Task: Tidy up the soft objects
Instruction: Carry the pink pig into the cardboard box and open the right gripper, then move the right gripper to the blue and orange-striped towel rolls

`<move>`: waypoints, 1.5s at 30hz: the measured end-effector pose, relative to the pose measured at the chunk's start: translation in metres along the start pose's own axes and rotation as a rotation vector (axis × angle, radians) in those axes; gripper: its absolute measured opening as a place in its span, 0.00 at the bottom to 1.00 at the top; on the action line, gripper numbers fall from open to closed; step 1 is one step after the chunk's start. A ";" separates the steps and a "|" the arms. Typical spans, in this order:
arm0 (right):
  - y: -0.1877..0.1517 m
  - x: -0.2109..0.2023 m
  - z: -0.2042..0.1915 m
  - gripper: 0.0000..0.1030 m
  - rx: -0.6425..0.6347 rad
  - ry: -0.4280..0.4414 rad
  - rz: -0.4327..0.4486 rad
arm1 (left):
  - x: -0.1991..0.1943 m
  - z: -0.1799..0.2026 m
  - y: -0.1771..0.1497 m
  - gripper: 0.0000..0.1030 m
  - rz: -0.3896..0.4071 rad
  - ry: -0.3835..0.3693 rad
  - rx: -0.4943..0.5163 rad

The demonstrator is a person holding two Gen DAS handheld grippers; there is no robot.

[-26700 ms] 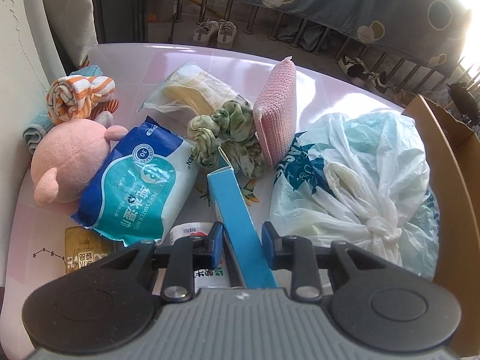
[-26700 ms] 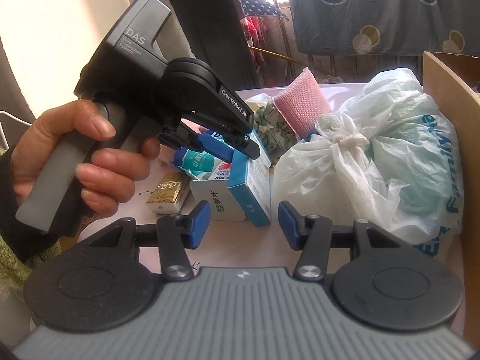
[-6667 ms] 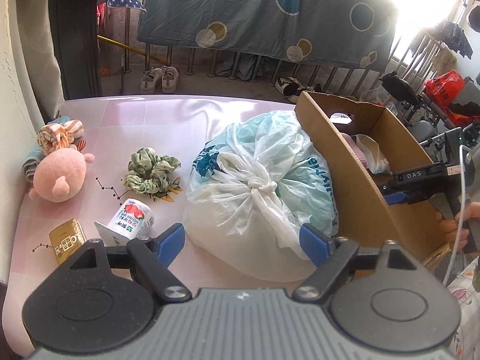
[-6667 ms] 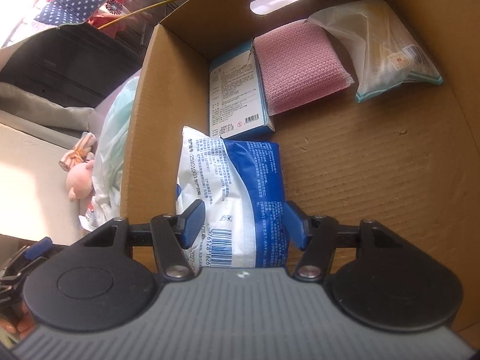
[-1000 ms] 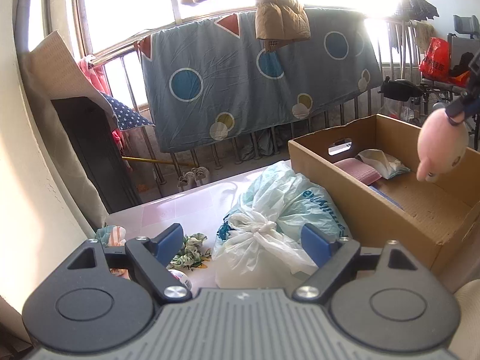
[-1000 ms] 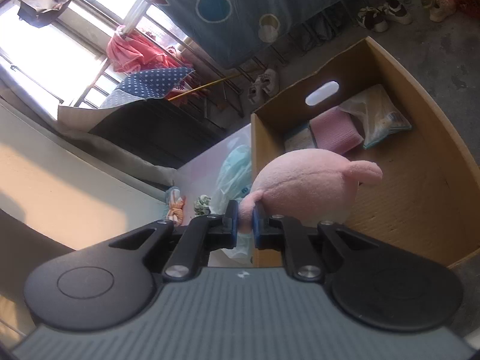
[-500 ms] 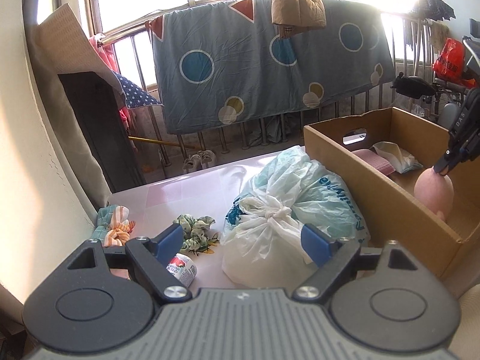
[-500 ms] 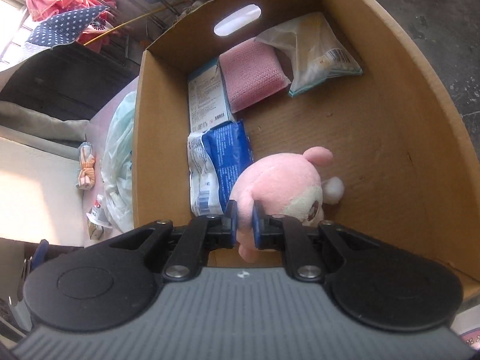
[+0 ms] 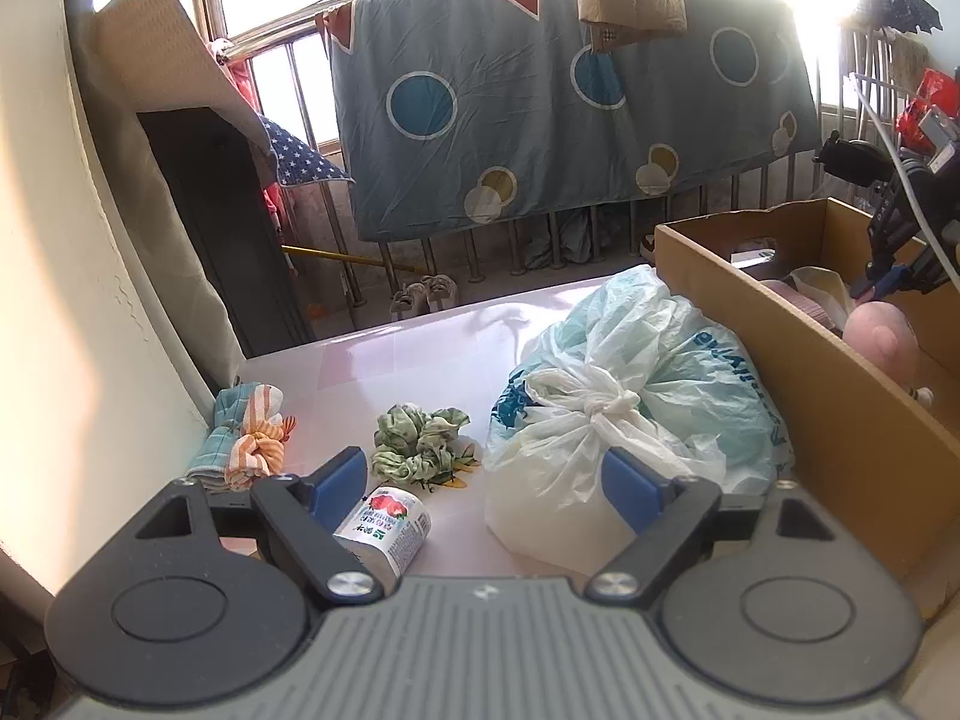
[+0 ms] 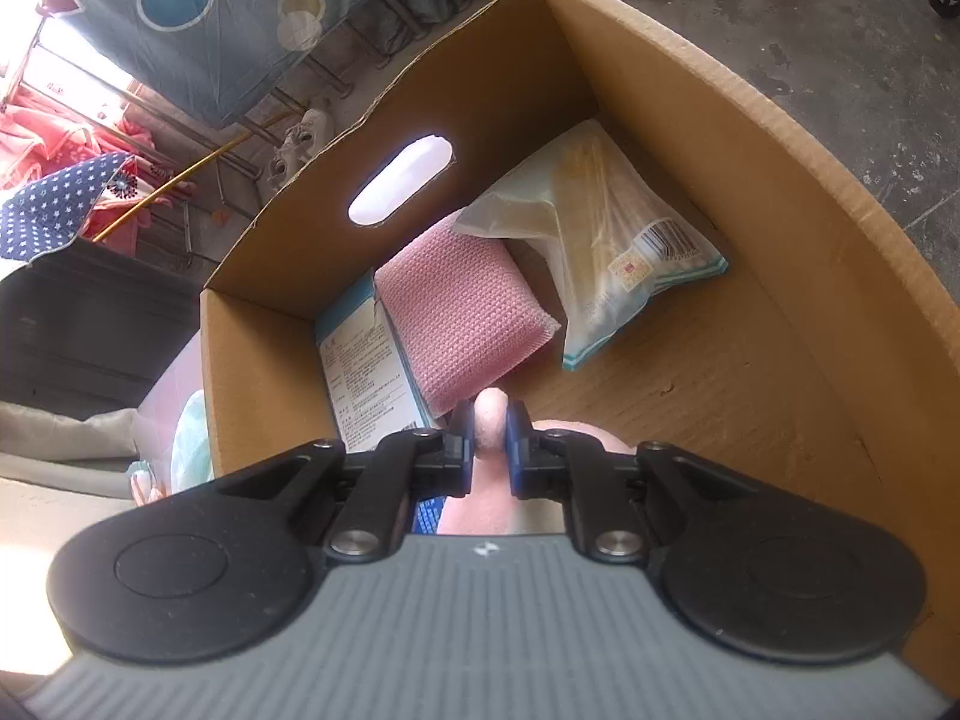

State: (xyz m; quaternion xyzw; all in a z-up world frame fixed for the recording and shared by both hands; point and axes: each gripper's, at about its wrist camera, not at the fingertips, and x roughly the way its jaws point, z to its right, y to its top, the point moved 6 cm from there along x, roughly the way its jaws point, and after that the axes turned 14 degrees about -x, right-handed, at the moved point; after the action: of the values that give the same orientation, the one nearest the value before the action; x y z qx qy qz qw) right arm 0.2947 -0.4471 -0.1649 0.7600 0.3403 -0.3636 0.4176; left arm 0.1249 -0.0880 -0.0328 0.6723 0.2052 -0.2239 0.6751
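The right gripper [image 10: 490, 429] has its jaws pinched narrow on a small nub of the pink plush toy [image 9: 881, 341], and the toy hangs low inside the cardboard box [image 10: 810, 192], at the near end, with most of its body hidden under the gripper in the right wrist view. To finish this step well, I would lower the toy until its weight sits on the bare cardboard floor in front of the pink sponge [image 10: 462, 306] and the yellow packet [image 10: 612, 240], then part the jaws and lift straight up, so the soft nub slips free instead of dragging the toy back out. It looks worth keeping it off the leaflet box [image 10: 366, 372] along the left wall so it lies flat. The left gripper [image 9: 486, 480] has its jaws wide with nothing between them, hovering over the bench [image 9: 390, 354] near the tied plastic bag [image 9: 600, 414], the green scrunchie [image 9: 420, 444], the rolled striped cloths [image 9: 249, 432] and a small can [image 9: 387, 531]. Compared with a second ago, the toy has come down from above the box rim to inside the box, and the right wrist view has tipped from the balcony railing to look steeply down at the box floor. The left wrist view has shifted only slightly, closer to the bench.
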 end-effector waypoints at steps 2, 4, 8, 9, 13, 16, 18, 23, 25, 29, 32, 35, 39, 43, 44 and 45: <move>0.003 0.004 0.002 0.10 0.018 -0.019 0.018 | 0.001 0.000 0.001 0.84 0.000 0.000 -0.001; 0.005 0.008 0.003 0.10 0.037 -0.037 0.033 | 0.000 -0.001 0.001 0.84 0.001 0.001 0.001; 0.004 0.013 0.003 0.17 0.061 -0.019 0.038 | 0.000 -0.002 0.001 0.84 0.004 0.005 0.002; 0.003 0.012 0.003 0.19 0.074 -0.002 0.043 | -0.001 -0.003 0.000 0.84 0.005 0.008 0.003; -0.001 -0.006 0.001 0.48 0.089 0.026 0.075 | -0.003 -0.009 -0.002 0.84 0.006 0.022 -0.005; -0.008 -0.022 -0.001 0.52 0.088 0.048 0.098 | -0.006 -0.016 -0.003 0.84 0.004 0.032 -0.022; -0.012 -0.033 -0.002 0.52 0.087 0.067 0.114 | -0.010 -0.020 -0.004 0.85 0.005 0.044 -0.029; -0.027 -0.066 -0.015 0.52 0.060 0.120 0.162 | -0.023 -0.033 -0.004 0.85 0.023 0.082 -0.046; -0.032 -0.077 -0.026 0.52 0.045 0.153 0.176 | -0.028 -0.038 -0.004 0.85 0.031 0.101 -0.047; -0.040 -0.094 -0.062 0.52 -0.018 0.232 0.187 | -0.037 -0.049 -0.002 0.86 0.051 0.153 -0.048; -0.046 -0.099 -0.101 0.52 -0.079 0.300 0.170 | -0.043 -0.060 -0.002 0.86 0.065 0.191 -0.056; -0.053 -0.096 -0.147 0.52 -0.155 0.365 0.136 | -0.047 -0.075 -0.001 0.86 0.089 0.245 -0.059; -0.066 -0.081 -0.214 0.53 -0.249 0.455 0.072 | -0.049 -0.098 -0.002 0.86 0.122 0.331 -0.058; -0.081 -0.055 -0.287 0.53 -0.322 0.559 -0.014 | -0.042 -0.123 -0.004 0.86 0.136 0.426 -0.047; -0.085 -0.047 -0.302 0.52 -0.334 0.580 -0.034 | -0.039 -0.129 -0.005 0.86 0.135 0.444 -0.046; -0.088 -0.037 -0.321 0.52 -0.350 0.604 -0.061 | -0.035 -0.137 -0.005 0.86 0.131 0.463 -0.050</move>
State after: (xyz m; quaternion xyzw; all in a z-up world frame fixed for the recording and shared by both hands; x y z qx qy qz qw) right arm 0.2897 -0.1348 -0.0443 0.7397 0.5281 -0.0709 0.4110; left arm 0.0968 0.0501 -0.0183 0.7005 0.3159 -0.0145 0.6398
